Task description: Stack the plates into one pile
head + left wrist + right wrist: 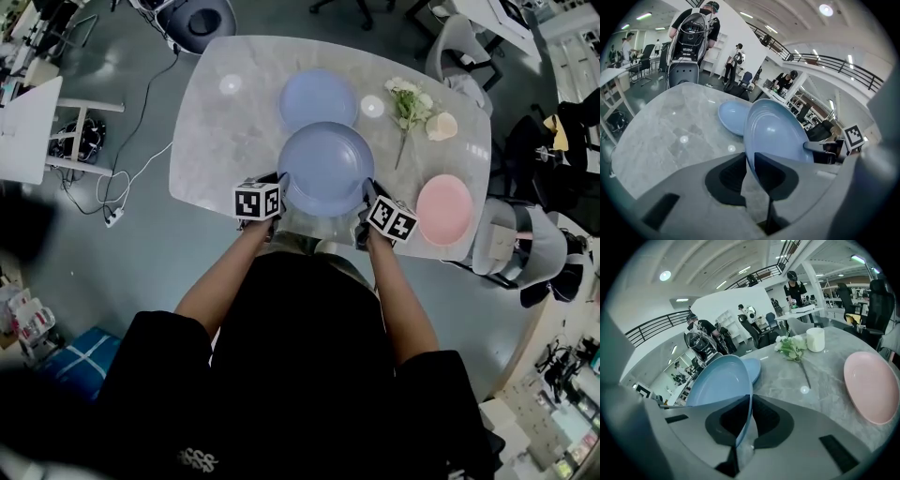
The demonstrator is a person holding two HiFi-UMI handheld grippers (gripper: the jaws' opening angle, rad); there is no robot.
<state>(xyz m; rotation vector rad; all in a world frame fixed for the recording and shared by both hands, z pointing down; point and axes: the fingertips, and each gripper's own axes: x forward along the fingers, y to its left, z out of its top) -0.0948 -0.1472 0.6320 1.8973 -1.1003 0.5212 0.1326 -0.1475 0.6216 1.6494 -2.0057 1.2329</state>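
1. Working over a pale, marbled oval surface (211, 131), with the plates spread across it.
2. Holding the carried blue plate (326, 167) above the near half of the surface, lifted clear of it and roughly level, its far edge just short of the far blue plate (319, 97).
3. Finding that far blue plate flat on the surface toward the back, with nothing stacked on it.
4. Leaving the pink plate (444, 208) flat at the near right corner, well apart from both blue ones.
5. Pinching the left rim of the carried blue plate in the left claw (751, 171), jaws closed down on the thin edge.
6. Pinching the opposite rim in the right claw (748, 420) the same way, jaws nearly together with the edge clamped between them.
7. Passing a sprig of white flowers (406, 105) and a small pale cup (442, 126), both lying right of the far blue plate and seemingly out of the way.
8. Judged as mid-carry on the first stacking move, with no pile formed yet.
9. Calls next for centring over the far blue plate, lowering with both sides even, and letting go only once seated.
10. Risks tipping or sliding the plate if lowered unevenly or released early on one side.
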